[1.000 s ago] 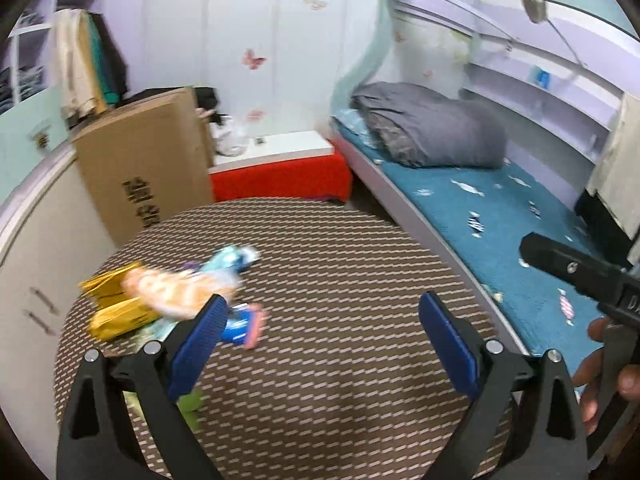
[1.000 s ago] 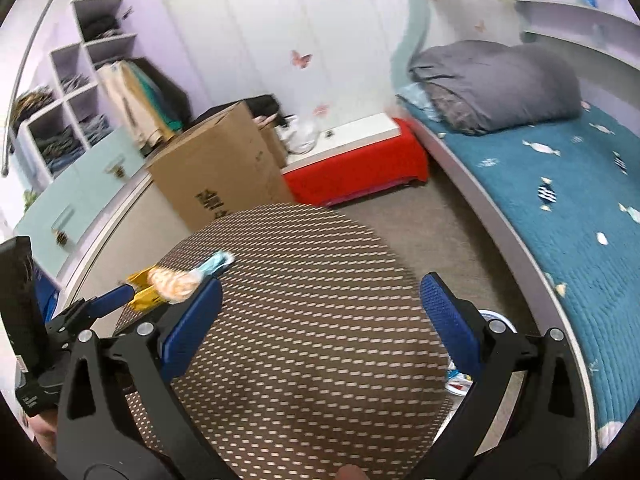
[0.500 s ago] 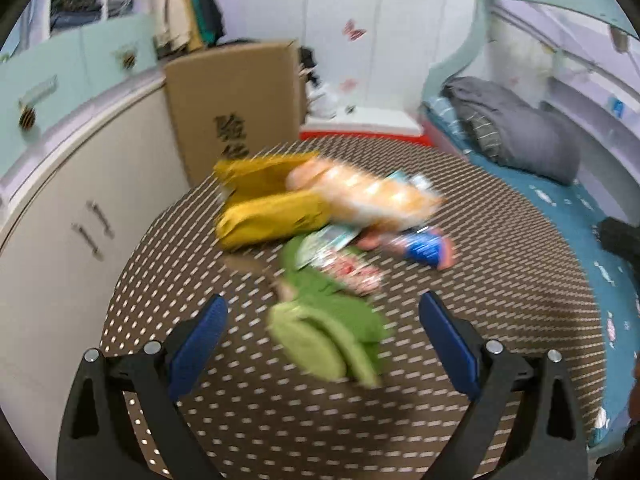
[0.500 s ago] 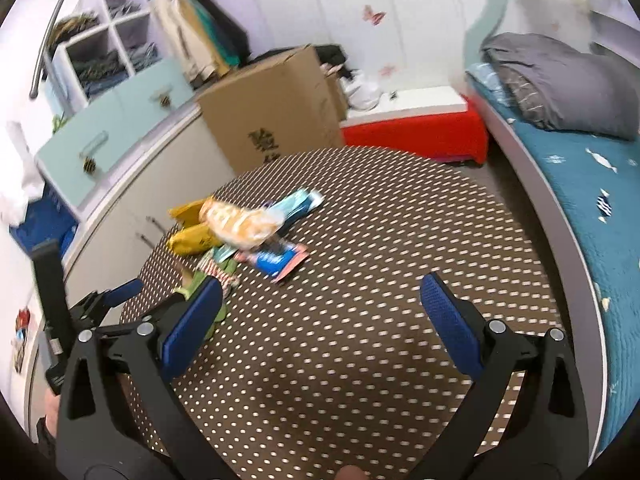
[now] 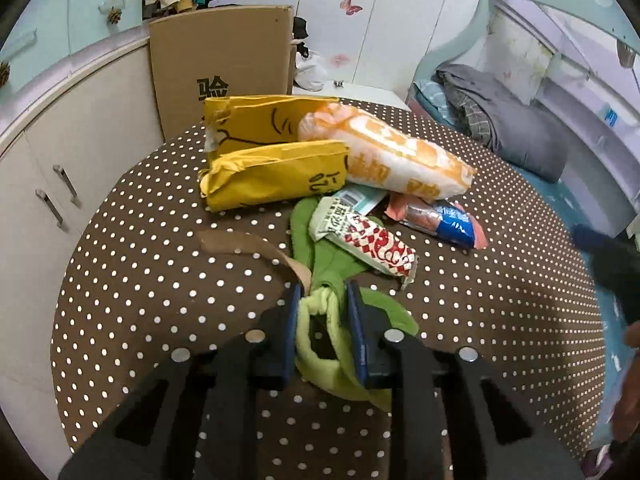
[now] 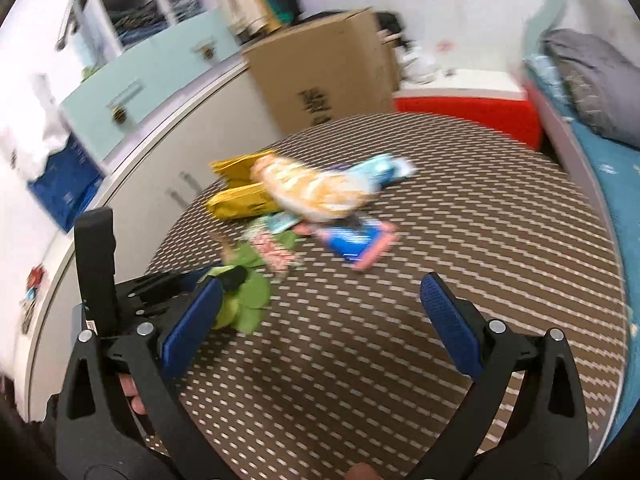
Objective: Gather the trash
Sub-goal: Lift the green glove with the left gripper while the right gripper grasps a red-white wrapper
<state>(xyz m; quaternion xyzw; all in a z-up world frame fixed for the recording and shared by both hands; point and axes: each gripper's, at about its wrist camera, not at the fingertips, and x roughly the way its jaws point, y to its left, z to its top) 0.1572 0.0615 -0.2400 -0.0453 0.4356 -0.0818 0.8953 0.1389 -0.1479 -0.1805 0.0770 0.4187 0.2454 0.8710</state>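
1. We see a round bench (image 5: 160, 280) covered in brown cloth with white dots, carrying a loose pile of wrappers near its left side.
2. The left hand-held gripper (image 5: 322, 312) points down at the near edge of the pile. Its blue-padded jaws have just been closing, and they now press from both sides on a soft green fabric piece (image 5: 320, 336) with a light-green rim.
3. The right-wrist view, which is motion-blurred, shows the same grip from the side: the left hand-held gripper (image 6: 224, 276) at the green fabric piece (image 6: 252, 296).
4. The right hand-held gripper (image 6: 320, 316) stands with its jaws wide apart above bare bench cloth, nothing between them, near the pile but apart from it.
5. Beyond the green piece lies a red-and-white patterned snack wrapper (image 5: 368, 240), partly on the green fabric.
6. To its right lies a blue-and-pink flat packet (image 5: 444, 224).
7. Further back, two yellow paper bags (image 5: 276, 172) lie side by side, with an orange-and-white plastic bag (image 5: 392, 152) resting partly over their right ends.
8. A curled strip of brown paper (image 5: 248, 244) lies on the cloth just left of the green piece.
9. A brown cardboard box (image 5: 224, 60) stands behind the bench; a bed with a grey blanket (image 5: 500, 120) is at the right.
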